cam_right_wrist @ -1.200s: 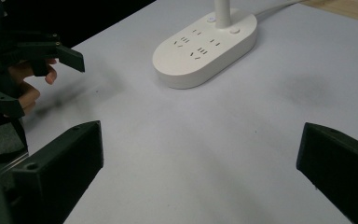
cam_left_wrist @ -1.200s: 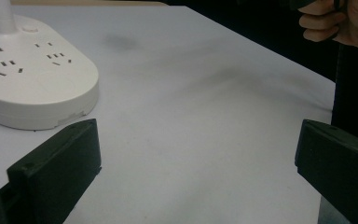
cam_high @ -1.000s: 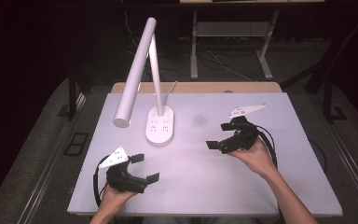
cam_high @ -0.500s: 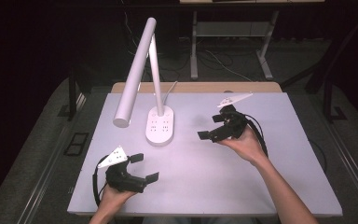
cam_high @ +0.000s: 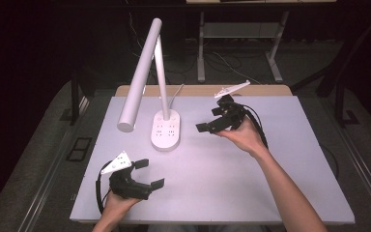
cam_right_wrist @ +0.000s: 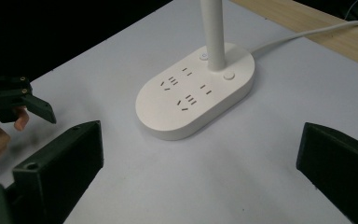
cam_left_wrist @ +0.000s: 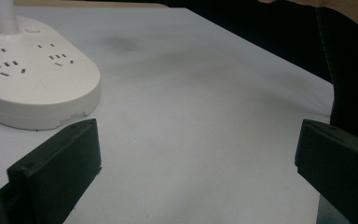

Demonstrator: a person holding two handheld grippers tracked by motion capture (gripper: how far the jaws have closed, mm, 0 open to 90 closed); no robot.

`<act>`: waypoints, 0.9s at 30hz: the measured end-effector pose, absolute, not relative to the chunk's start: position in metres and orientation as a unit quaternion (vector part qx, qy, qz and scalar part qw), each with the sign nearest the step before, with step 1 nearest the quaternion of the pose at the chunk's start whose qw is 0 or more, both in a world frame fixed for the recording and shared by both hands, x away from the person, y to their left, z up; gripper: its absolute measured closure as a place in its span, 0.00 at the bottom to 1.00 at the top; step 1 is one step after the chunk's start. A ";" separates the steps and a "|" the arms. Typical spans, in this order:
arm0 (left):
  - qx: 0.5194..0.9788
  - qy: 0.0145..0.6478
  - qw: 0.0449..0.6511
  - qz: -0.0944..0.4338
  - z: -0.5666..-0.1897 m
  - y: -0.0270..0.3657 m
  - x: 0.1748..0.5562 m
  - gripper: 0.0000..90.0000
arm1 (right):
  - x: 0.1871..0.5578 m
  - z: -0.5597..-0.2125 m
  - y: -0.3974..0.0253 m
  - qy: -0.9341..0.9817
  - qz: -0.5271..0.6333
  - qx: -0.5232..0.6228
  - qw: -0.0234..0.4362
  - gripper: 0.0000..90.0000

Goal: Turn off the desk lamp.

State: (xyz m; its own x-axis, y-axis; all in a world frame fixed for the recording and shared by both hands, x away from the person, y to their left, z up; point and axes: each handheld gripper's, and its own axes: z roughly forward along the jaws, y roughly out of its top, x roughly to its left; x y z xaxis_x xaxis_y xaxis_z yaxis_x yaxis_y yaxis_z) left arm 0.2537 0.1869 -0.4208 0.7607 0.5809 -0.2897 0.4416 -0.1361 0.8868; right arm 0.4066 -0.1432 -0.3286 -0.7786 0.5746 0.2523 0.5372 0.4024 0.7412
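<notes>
I see no readable writing on the one white desk lamp (cam_high: 165,129); its base carries four socket groups and two buttons. My right gripper (cam_high: 214,121) hangs raised just right of that base, jaws wide apart, empty. My left gripper (cam_high: 148,174) rests low on the table (cam_high: 270,183), near the lamp, equally wide, empty.
</notes>
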 end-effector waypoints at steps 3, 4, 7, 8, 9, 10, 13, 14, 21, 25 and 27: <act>0.750 0.341 0.563 0.061 -0.421 0.187 0.254 0.00 | 0.413 -0.327 -0.137 0.837 0.434 0.332 0.019 0.01; 0.750 0.341 0.563 0.061 -0.421 0.187 0.254 0.00 | 0.415 -0.327 -0.134 0.838 0.433 0.332 0.019 0.01; 0.750 0.340 0.563 0.061 -0.421 0.187 0.253 0.00 | 0.423 -0.329 -0.127 0.844 0.421 0.330 0.023 0.01; 0.750 0.340 0.564 0.060 -0.421 0.187 0.253 0.00 | 0.425 -0.329 -0.125 0.845 0.419 0.331 0.022 0.01; 0.750 0.340 0.564 0.060 -0.421 0.187 0.254 0.00 | 0.427 -0.330 -0.123 0.845 0.419 0.332 0.021 0.01; 0.750 0.340 0.564 0.060 -0.421 0.187 0.254 0.00 | 0.429 -0.330 -0.121 0.845 0.418 0.333 0.019 0.00; 0.749 0.340 0.565 0.062 -0.421 0.188 0.254 0.00 | 0.436 -0.334 -0.113 0.846 0.414 0.336 0.016 0.01; 0.750 0.339 0.564 0.061 -0.420 0.188 0.253 0.00 | 0.438 -0.335 -0.111 0.846 0.414 0.334 0.015 0.01; 0.750 0.340 0.564 0.063 -0.420 0.189 0.254 0.00 | 0.452 -0.340 -0.096 0.840 0.425 0.337 0.009 0.01; 0.747 0.341 0.567 0.061 -0.420 0.188 0.254 0.00 | 0.459 -0.342 -0.091 0.835 0.429 0.344 0.007 0.01; 0.748 0.340 0.567 0.061 -0.420 0.189 0.253 0.00 | 0.463 -0.345 -0.090 0.834 0.428 0.347 0.006 0.01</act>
